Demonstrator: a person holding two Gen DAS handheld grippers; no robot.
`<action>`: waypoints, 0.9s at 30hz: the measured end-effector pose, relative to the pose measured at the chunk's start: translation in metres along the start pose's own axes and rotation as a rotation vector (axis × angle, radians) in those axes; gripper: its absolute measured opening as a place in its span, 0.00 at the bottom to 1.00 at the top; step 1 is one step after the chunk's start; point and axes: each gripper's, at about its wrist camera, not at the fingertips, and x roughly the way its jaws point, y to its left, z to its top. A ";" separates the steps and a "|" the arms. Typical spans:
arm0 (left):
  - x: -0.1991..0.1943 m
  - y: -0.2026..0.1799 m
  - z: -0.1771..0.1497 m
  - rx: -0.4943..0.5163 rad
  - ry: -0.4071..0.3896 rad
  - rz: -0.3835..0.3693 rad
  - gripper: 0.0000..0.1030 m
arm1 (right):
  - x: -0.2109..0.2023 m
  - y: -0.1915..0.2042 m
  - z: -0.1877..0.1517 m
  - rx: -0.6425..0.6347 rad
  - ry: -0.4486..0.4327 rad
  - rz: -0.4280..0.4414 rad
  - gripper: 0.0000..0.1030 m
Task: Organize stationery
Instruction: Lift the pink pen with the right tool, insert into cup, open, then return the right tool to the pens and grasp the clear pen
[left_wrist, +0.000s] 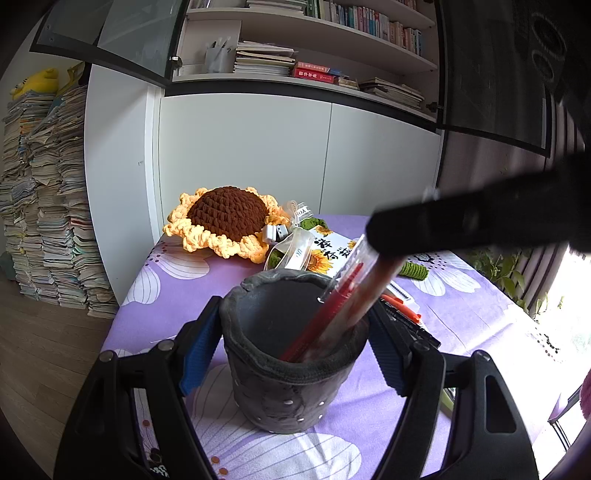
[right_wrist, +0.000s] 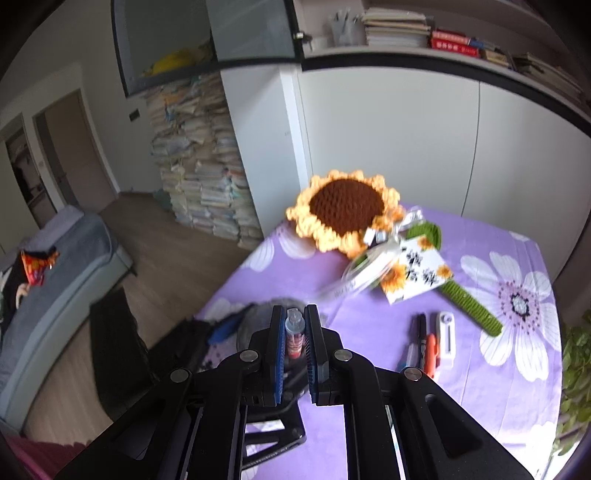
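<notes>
A: How much of the purple tablecloth shows?
B: Its near edge is cut off. 1 crochet sunflower lies at the far left corner, its card blurred.

A: And the grey pen holder?
B: 1, near the left edge, clamped by the left gripper.

A: The right gripper?
B: Closed on 1 red pen, tip inside the holder, beside 1 other red pen.

A: Loose pens?
B: Roughly 4, overlapping, hard to count.

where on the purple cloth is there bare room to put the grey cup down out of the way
Bare cloth lies left of the grey cup, below the crochet sunflower, and right of the pens around the printed daisy. The stretch from sunflower through card to pens is crowded.
</notes>
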 end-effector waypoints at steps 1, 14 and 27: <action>0.000 0.000 0.000 -0.001 0.000 0.001 0.72 | 0.005 0.000 -0.003 -0.001 0.021 0.003 0.11; 0.000 0.000 0.000 -0.002 0.001 0.000 0.72 | -0.028 -0.052 -0.029 0.128 0.025 -0.052 0.20; 0.000 0.000 0.000 -0.002 0.001 0.000 0.72 | 0.018 -0.099 -0.091 0.293 0.266 -0.110 0.24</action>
